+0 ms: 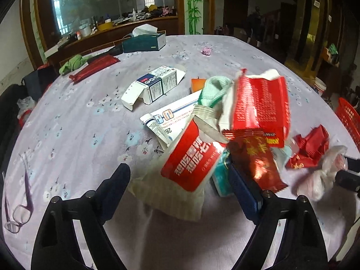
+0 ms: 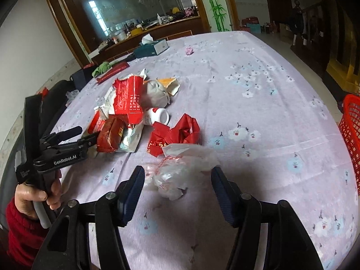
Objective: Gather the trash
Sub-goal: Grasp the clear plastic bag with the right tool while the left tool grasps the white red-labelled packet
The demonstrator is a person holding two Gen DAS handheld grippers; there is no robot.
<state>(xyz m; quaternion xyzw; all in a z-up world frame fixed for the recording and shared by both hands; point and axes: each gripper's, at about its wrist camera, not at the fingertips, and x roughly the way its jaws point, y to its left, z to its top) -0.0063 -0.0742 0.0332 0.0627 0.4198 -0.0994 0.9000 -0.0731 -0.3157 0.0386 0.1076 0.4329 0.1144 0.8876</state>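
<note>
A heap of trash lies on the floral tablecloth: a red-and-white pouch (image 1: pixel 184 164), a torn red carton (image 1: pixel 261 105), a shiny dark red wrapper (image 1: pixel 254 157), a crumpled red wrapper (image 2: pixel 177 132) and a small white bottle (image 2: pixel 157 115). My left gripper (image 1: pixel 176 169) is open, its fingers on either side of the pouch, the right finger against the dark red wrapper. A crumpled clear plastic bag (image 2: pixel 180 171) lies between the fingers of my open right gripper (image 2: pixel 177 173). In the right wrist view a hand holds the left gripper (image 2: pixel 88 132) at the heap's left side.
An opened white medicine box (image 1: pixel 155 85) lies beyond the heap. Farther back are a teal tissue box (image 1: pixel 144 41), a long red packet (image 1: pixel 94 67), a green cloth (image 1: pixel 72 64) and a pink scrap (image 2: pixel 189 50). Glasses (image 1: pixel 20 211) lie near left. A red basket (image 2: pixel 351 130) stands off the table's right edge.
</note>
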